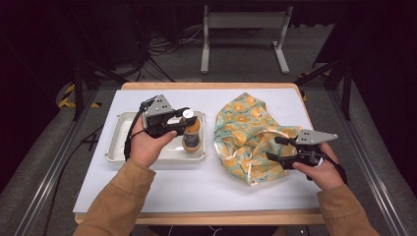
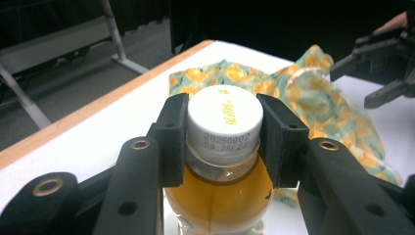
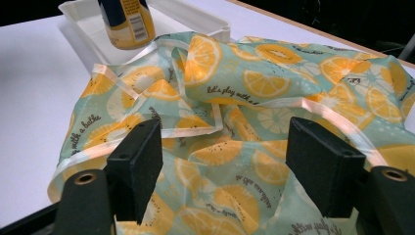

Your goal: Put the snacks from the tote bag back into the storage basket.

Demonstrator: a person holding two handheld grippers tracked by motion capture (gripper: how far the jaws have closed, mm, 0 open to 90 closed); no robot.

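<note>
glossy plastic bottle [image 2: 220, 196], printed cloth [image 3: 254, 98]

Lab or test room, white-topped table [image 1: 196, 191], metal rails, loose floor cables [image 1: 162, 49], grey carpet, dark surroundings

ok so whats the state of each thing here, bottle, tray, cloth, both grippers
bottle: upright in the tray, white cap on, orange liquid inside
tray: flat on the table, holding the bottle
cloth: crumpled in a loose heap on the table, right of the tray
left gripper: fingers closed on the bottle's cap and neck
right gripper: fingers open, poised over the cloth's near edge
</note>
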